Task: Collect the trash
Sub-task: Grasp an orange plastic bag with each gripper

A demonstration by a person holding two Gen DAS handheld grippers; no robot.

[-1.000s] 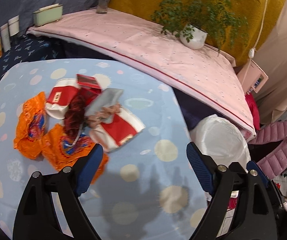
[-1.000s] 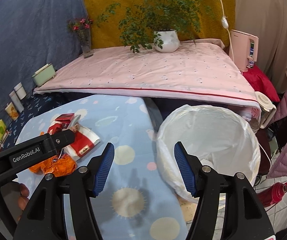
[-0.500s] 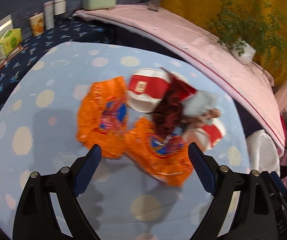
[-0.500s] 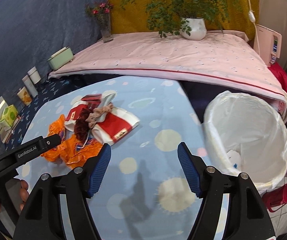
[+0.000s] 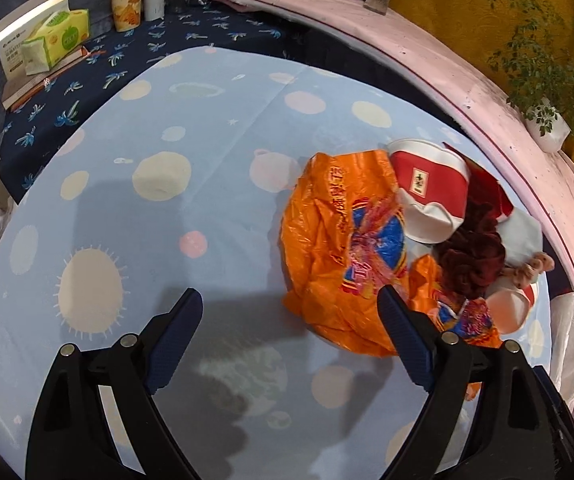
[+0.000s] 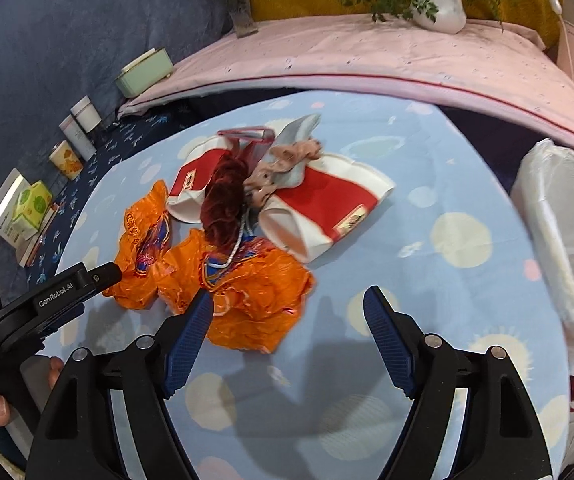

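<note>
**Trash heaped on the worktop, both tools empty above it**

At the far left, a tissue box (image 5: 53, 38) and a printed cup (image 5: 126, 6) are seen on a dark blue patterned cloth beyond the worktop (image 5: 159, 208), which is covered by a pale blue sheet with dots and suns. The left tool (image 5: 289, 314) is held wide over bare sheet, with nothing between its pads; its right finger is seen against the edge of a crumpled orange wrapper (image 5: 339, 248). A second orange wrapper (image 6: 247, 292) is seen just beside the first, under a dark red scrunchie (image 6: 223, 204). Two flattened red-and-white paper cups (image 6: 323, 208) are laid against the pile, and a beige scrunchie (image 6: 283, 168) is draped over a grey packet between them. The right tool (image 6: 287, 314) is held above the near edge of the second wrapper; its jaws are opening and nothing is gripped. At the far right, a bin lined with a white bag (image 6: 559, 240) is seen beside the worktop.
</note>
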